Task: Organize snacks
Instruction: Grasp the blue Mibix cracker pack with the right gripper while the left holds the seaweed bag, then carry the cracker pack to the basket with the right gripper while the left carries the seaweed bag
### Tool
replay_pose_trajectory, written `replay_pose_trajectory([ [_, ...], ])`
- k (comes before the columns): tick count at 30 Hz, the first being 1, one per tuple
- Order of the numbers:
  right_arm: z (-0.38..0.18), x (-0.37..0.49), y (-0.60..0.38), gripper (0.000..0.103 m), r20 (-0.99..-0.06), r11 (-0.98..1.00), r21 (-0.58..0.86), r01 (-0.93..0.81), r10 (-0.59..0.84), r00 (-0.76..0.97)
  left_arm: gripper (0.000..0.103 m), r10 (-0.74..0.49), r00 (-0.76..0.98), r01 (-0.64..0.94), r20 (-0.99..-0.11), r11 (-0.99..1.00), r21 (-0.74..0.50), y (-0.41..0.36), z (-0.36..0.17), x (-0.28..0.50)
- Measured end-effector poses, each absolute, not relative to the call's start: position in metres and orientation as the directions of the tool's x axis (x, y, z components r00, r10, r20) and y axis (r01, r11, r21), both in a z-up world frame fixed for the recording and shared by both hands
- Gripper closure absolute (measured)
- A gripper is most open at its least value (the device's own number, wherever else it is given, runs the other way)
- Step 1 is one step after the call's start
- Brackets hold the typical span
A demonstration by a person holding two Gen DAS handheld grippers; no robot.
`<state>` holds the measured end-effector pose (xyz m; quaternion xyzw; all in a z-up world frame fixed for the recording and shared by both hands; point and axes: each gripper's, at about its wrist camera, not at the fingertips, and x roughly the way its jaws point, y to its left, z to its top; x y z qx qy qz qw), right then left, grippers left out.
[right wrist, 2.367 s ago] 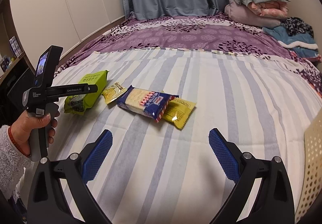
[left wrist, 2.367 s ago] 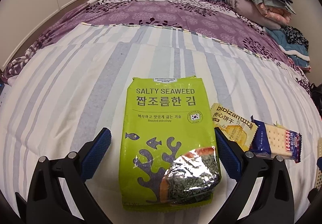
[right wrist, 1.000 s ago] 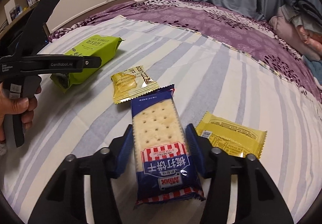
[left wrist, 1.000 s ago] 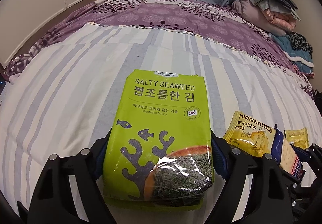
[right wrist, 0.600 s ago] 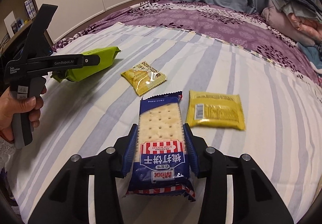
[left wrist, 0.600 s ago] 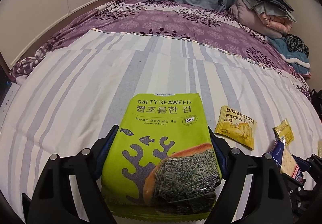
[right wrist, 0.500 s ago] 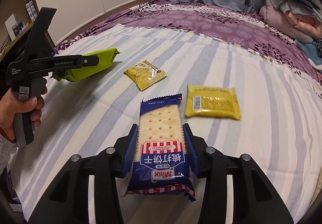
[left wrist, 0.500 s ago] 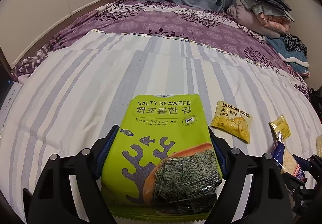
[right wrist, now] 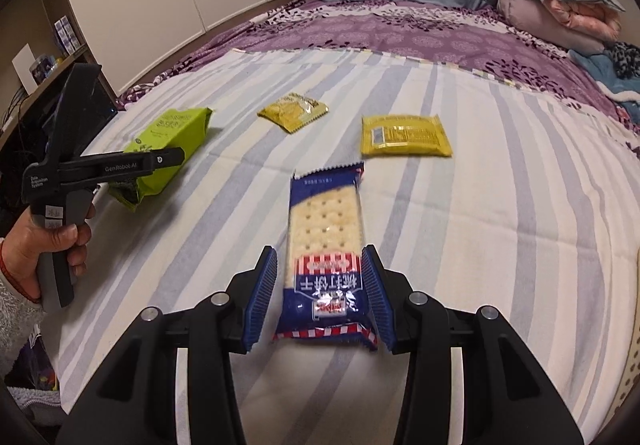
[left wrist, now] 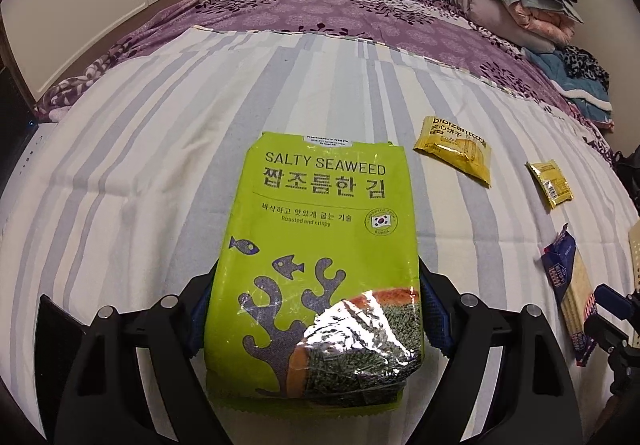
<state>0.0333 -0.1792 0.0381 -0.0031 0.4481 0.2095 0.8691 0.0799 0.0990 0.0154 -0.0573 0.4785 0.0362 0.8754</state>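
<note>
My left gripper (left wrist: 316,305) is shut on a green salty seaweed pack (left wrist: 320,245) and holds it above the striped bed. The pack also shows in the right wrist view (right wrist: 168,149), clamped in the left gripper (right wrist: 160,161). My right gripper (right wrist: 320,289) stands around a blue soda cracker pack (right wrist: 326,245); a small gap shows at the left pad, and the pack looks held up off the sheet. The cracker pack shows in the left wrist view (left wrist: 572,285) at the right edge. Two yellow snack packets (right wrist: 294,111) (right wrist: 406,135) lie on the bed beyond.
The striped sheet (right wrist: 500,225) covers the bed, with a purple floral blanket (right wrist: 400,29) behind. Folded bedding (right wrist: 560,5) is piled at the back right. A perforated cream basket edge (right wrist: 632,365) shows at the far right. Shelves (right wrist: 44,61) stand at left.
Both grippers closed on their packs and lifted them off the bed. Since half a second ago the right gripper's hold looks slightly wider, and both have drawn back from the yellow packets.
</note>
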Motion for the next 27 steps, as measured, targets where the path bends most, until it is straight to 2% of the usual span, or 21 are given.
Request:
replay_pose_trajectory([
  [2,0.037,0.034,-0.18,0.056,-0.779,0.914,0.189,-0.36,0.363,0.512,0.019,0.017,0.539,-0.124,-0.842,0.991,-0.059,0.098,0.015,0.083],
  [3,0.037,0.035,-0.181,0.051,-0.779,0.916,0.191,-0.354,0.36,0.513,0.019,0.021,0.538,-0.125,-0.842,0.991,-0.055,0.097,0.015,0.086],
  [4,0.037,0.036,-0.18,0.038,-0.778,0.919,0.188,-0.347,0.355,0.519,0.018,0.025,0.538,-0.126,-0.843,0.991,-0.051,0.097,0.014,0.088],
  [5,0.037,0.036,-0.179,0.034,-0.775,0.919,0.183,-0.349,0.353,0.524,0.018,0.031,0.535,-0.129,-0.844,0.991,-0.045,0.096,0.013,0.09],
  [13,0.028,0.053,-0.151,0.034,-0.796,0.915,0.114,-0.387,0.317,0.516,0.018,0.056,0.518,-0.152,-0.853,0.988,-0.027,0.098,0.004,0.107],
  [16,0.022,0.058,-0.144,0.038,-0.813,0.922,0.079,-0.38,0.28,0.51,0.019,0.062,0.527,-0.146,-0.847,0.989,-0.019,0.098,0.005,0.111],
  [17,0.023,0.057,-0.143,0.047,-0.814,0.926,0.057,-0.374,0.26,0.519,0.021,0.064,0.533,-0.145,-0.844,0.989,-0.017,0.097,0.007,0.111],
  [20,0.025,0.054,-0.144,0.059,-0.81,0.925,0.061,-0.376,0.266,0.522,0.023,0.07,0.55,-0.136,-0.832,0.991,-0.007,0.095,0.012,0.108],
  [27,0.043,0.039,-0.157,0.059,-0.778,0.935,0.093,-0.341,0.282,0.561,0.023,0.056,0.615,-0.092,-0.787,0.996,-0.001,0.081,0.041,0.088],
])
